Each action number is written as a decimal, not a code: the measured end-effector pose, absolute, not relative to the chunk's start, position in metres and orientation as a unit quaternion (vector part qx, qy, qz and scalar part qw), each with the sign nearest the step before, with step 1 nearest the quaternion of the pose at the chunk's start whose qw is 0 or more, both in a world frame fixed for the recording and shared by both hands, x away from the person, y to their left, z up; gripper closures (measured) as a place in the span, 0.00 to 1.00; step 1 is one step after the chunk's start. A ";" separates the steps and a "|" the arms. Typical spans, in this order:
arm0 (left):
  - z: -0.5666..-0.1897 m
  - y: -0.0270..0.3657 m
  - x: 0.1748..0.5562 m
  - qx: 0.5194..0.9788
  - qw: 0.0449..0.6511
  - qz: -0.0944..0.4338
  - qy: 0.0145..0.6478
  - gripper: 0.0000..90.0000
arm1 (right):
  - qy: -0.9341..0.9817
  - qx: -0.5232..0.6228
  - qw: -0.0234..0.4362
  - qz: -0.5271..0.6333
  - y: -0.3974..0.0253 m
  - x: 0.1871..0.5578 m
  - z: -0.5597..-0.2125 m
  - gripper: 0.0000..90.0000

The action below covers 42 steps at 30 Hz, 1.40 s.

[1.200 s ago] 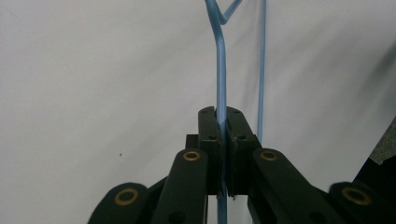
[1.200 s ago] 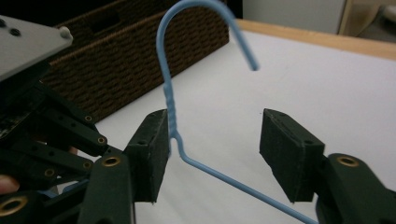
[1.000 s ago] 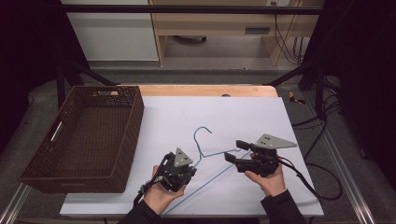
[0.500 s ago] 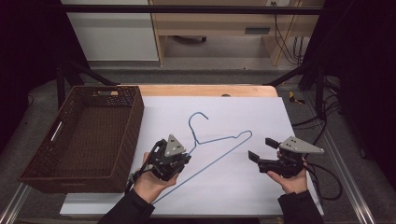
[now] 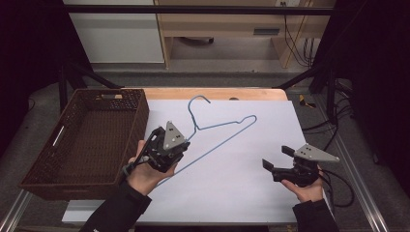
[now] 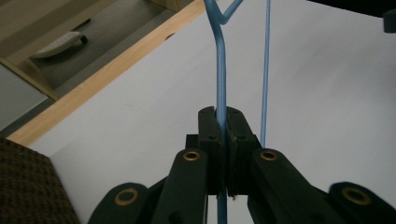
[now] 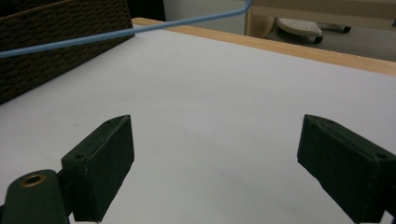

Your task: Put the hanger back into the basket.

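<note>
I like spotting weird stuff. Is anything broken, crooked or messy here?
Nothing looks broken or spilled. The blue hanger sits askew over the table, but only because the left gripper pinches one of its wires. The right gripper is open, apart from it. The basket stands straight at the left.

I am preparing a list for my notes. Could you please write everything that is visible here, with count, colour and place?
wire hanger: one, light blue, over the white sheet near the middle, one wire clamped in the left gripper
wicker basket: one, dark brown, nothing visible inside, at the left side of the table
white sheet: one, white, covering most of the table top
table: one, light wood edge at the far side
left gripper: one, black with a grey plate, beside the basket, jaws closed on the hanger wire
right gripper: one, black with a grey plate, over the right part of the sheet, jaws wide apart, holding nothing
</note>
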<state>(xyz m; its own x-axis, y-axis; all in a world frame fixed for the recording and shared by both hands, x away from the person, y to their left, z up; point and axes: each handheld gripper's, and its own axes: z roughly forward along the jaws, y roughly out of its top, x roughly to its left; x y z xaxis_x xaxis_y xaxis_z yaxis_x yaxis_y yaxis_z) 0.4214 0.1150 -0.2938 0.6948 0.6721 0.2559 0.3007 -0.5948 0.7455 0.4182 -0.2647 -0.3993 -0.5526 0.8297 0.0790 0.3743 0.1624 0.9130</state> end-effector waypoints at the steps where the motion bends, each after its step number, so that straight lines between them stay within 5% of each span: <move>1: -0.292 0.115 0.422 0.851 0.347 0.270 0.287 0.97 | 0.727 0.413 0.229 0.498 -0.265 0.418 -0.400 0.12; 10: -0.273 0.120 0.431 0.843 0.321 0.317 0.291 0.97 | 0.726 0.415 0.232 0.497 -0.265 0.419 -0.400 0.09; 42: -0.235 0.224 0.477 0.823 0.312 0.299 0.368 0.97 | 0.729 0.414 0.229 0.494 -0.265 0.422 -0.405 0.08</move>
<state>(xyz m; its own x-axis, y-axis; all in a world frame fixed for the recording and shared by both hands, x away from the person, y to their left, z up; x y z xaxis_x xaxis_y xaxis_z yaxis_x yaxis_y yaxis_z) 0.4771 0.2242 -0.2354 0.5497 0.7930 0.2627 0.4195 -0.5340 0.7341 0.4215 -0.2650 -0.4045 -0.5515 0.8309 0.0744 0.3780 0.1693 0.9102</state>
